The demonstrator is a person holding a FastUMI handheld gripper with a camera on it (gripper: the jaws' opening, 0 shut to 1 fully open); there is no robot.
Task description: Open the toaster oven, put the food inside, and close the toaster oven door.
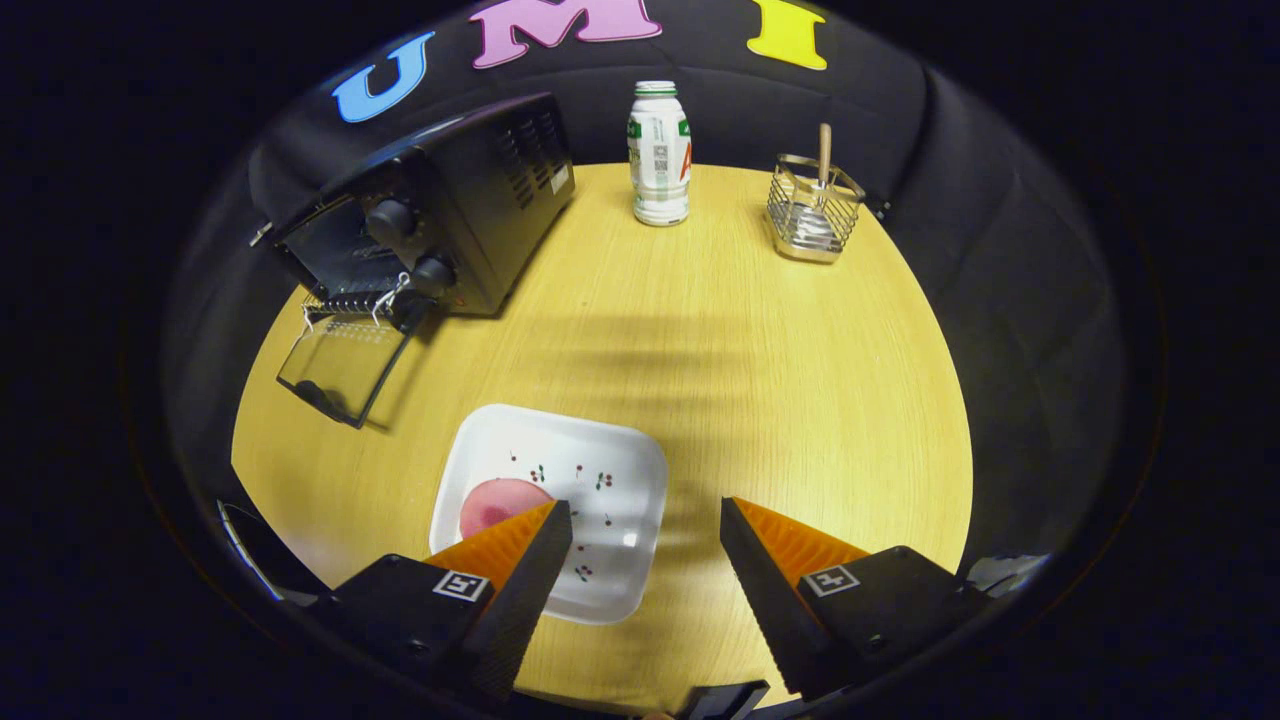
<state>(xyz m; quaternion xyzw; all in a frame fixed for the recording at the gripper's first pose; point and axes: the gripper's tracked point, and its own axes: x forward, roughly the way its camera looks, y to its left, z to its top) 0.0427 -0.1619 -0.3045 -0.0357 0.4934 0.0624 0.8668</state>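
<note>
A black toaster oven (440,215) stands at the far left of the round wooden table (760,380), with its glass door (345,365) folded down flat and open. A white square plate (590,500) lies just ahead of my fingers, toward the left one. On it rests a pink round piece of food (495,503), partly hidden behind the left fingertip. My gripper (645,525) hovers above the near table edge, open, with nothing between its fingers.
A white bottle with a green cap (659,152) stands at the back of the table. To its right sits a wire basket (813,208) holding a wooden-handled utensil. Bare tabletop lies between the plate and those items.
</note>
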